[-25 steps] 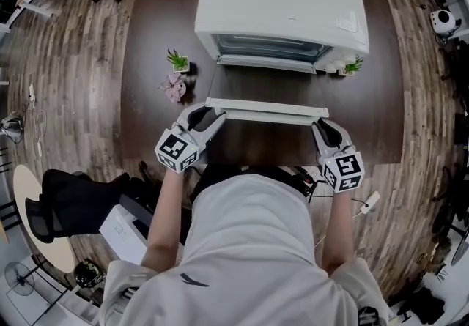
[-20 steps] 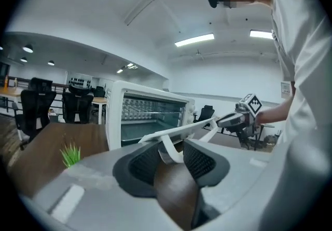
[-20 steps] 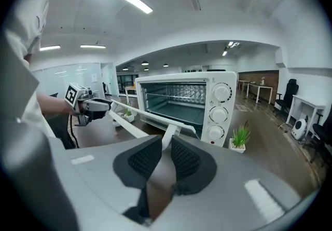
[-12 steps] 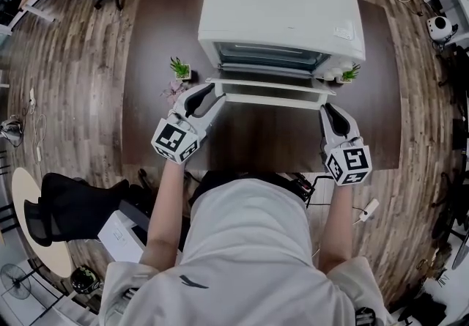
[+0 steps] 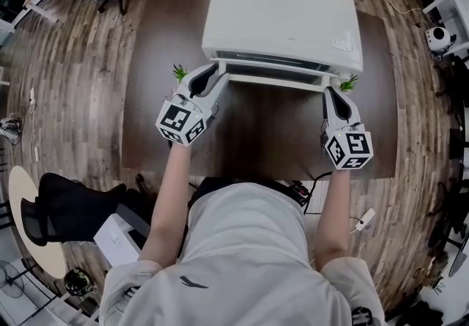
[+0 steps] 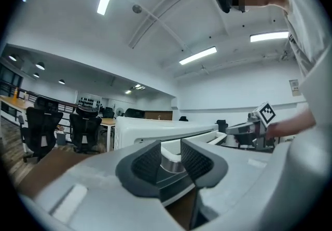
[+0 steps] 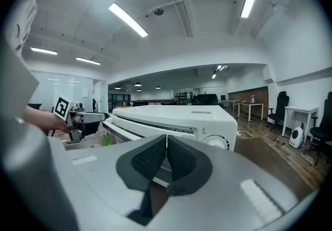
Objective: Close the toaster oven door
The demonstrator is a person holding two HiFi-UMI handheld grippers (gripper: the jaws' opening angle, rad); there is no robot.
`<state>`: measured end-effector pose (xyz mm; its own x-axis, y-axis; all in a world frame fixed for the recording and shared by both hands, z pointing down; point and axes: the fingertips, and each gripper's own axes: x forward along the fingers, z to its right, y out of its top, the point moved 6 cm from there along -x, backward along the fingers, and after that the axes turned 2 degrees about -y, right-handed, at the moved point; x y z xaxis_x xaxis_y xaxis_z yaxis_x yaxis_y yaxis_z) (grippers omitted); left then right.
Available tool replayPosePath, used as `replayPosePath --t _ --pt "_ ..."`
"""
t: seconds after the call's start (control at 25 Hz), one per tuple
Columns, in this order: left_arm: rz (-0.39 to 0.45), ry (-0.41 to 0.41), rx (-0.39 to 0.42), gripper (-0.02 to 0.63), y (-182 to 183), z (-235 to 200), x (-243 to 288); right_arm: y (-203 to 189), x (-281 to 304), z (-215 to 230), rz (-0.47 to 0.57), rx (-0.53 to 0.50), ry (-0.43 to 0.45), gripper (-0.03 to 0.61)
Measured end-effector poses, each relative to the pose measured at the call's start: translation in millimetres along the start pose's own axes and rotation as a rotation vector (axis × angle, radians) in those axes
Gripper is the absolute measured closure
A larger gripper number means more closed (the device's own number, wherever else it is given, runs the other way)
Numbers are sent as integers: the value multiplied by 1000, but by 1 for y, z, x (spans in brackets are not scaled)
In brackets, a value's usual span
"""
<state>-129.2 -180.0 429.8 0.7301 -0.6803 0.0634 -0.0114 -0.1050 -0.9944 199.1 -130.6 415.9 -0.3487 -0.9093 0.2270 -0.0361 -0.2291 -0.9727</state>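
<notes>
My right fingers point(image 7: 150, 160) have just been closing and meet pad to pad with nothing between them. My left fingers point(image 6: 148, 162) have been closing too but stand part-way apart, with the left corner of the door point(image 5: 275, 81) showing in their gap and no clear pinch on it. Just ahead of both, above the tabletop point(image 5: 256, 134), the door runs crosswise with one hand at each end, neither nearer. It leans almost upright, a narrow dark gap short of the toaster oven point(image 5: 282, 17), so I judge the push goes straight forward.
</notes>
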Motion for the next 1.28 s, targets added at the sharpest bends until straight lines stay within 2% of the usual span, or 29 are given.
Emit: replayPosePath --t 0.16,0.44,0.68,0.8,0.92,1.04,1.2,1.28 --pt "32 36 -15 499 5 -11 15 8 17 8 40 37 -13 574" --pt "40 27 0 500 7 -14 13 9 20 6 52 33 -13 575" --pt "21 66 53 500 2 3 -26 9 -17 -15 174 -4 -45 575" --pt "37 149 45 512 -3 16 -74 -6 -45 -30 167 -18 -66 575" --pt "26 204 73 609 -11 41 -119 -30 -74 -44 138 -10 -95 575" --pt "-14 211 87 609 -28 69 -145 -52 -93 -56 94 11 -116 577" --pt "-29 229 38 609 -48 84 -151 -66 -99 -65 51 66 -117 578" --pt "-34 222 35 609 -52 86 -150 -65 -98 -69 47 59 -117 578"
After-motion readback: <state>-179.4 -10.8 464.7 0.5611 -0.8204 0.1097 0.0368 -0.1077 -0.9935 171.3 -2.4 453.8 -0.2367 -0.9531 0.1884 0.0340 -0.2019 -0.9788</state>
